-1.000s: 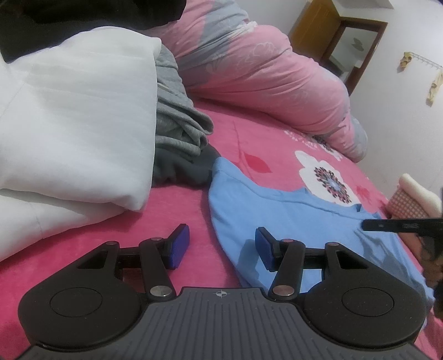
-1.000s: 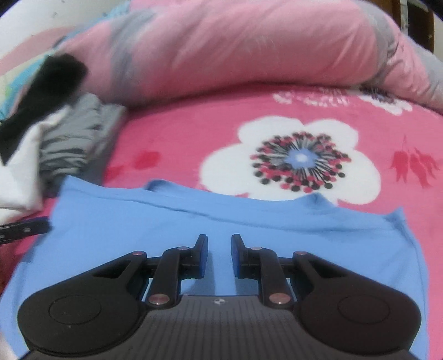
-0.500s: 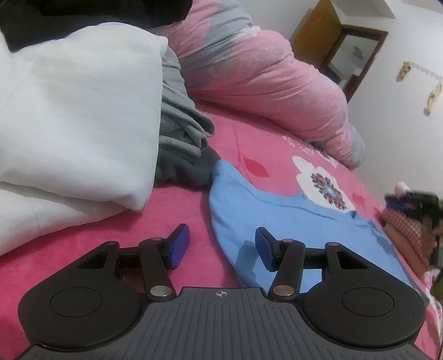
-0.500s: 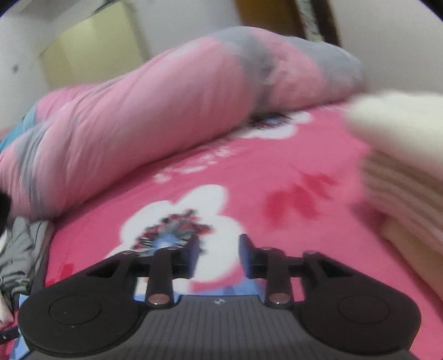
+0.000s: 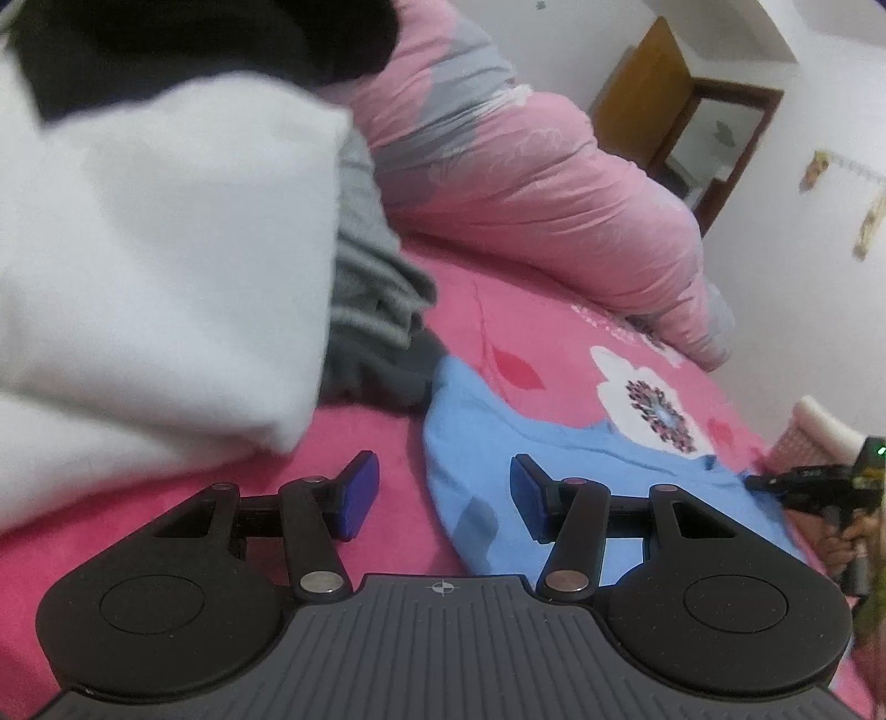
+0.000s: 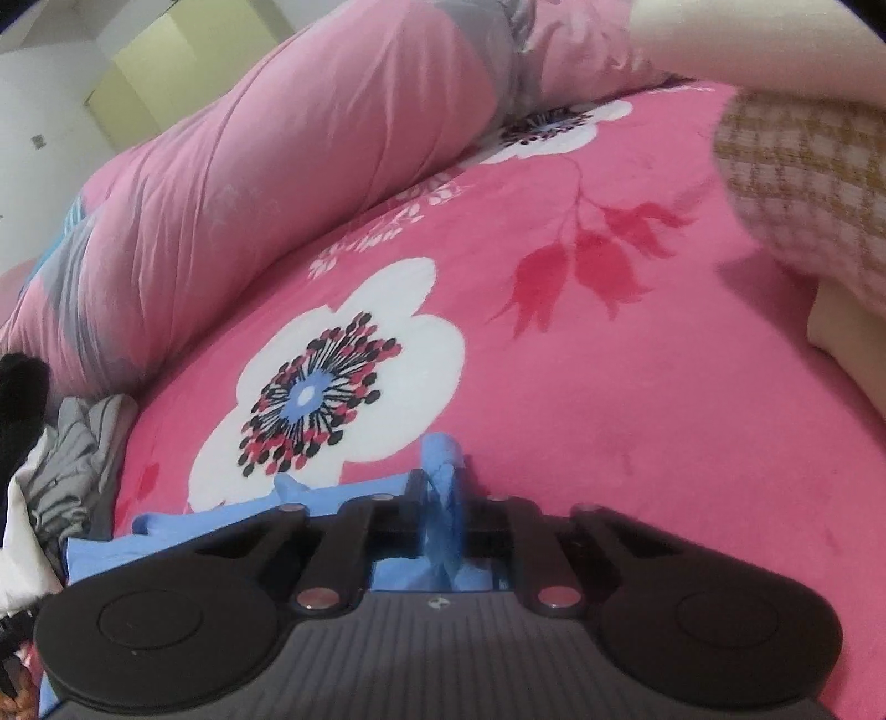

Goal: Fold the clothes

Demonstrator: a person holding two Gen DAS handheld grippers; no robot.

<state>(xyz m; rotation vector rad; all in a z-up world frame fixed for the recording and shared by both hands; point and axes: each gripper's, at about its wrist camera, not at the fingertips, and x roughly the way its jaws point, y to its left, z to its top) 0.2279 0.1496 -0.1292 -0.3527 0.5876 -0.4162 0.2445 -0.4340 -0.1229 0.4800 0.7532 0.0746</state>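
the blue shirt [image 5: 559, 459] lies flat on the pink bed [image 5: 382, 432], in the near middle of the bed, just right of a pile of clothes. the bed cover has big white flowers on it

the left gripper [image 5: 440, 495] hovers low over the near left edge of the shirt. its two blue pads stand apart and nothing is between them. one pad is over the bare pink bed and the other is over the blue cloth

the right gripper [image 6: 443, 493] is at the far right corner of the shirt. its jaws are closing, and a bunched bit of blue cloth is pinched between them and sticks up past the tips. in the left wrist view this gripper shows at the right edge, with its tip on the shirt corner and a hand [image 5: 847, 540] holding it

on the left of the shirt sits the pile: a white garment [image 5: 160, 277] in front, a grey garment [image 5: 371, 299] just behind it touching the shirt's far left corner, and something black [image 5: 194, 50] on top at the back

a long pink and grey quilt [image 5: 531, 183] is rolled up along the far side of the bed. to the right of the shirt, near the bed edge, there is a checked cloth [image 6: 808, 183] with a cream cloth [image 6: 775, 50] on top of it

a brown wooden cabinet [image 5: 664, 111] stands by the white wall far behind the quilt
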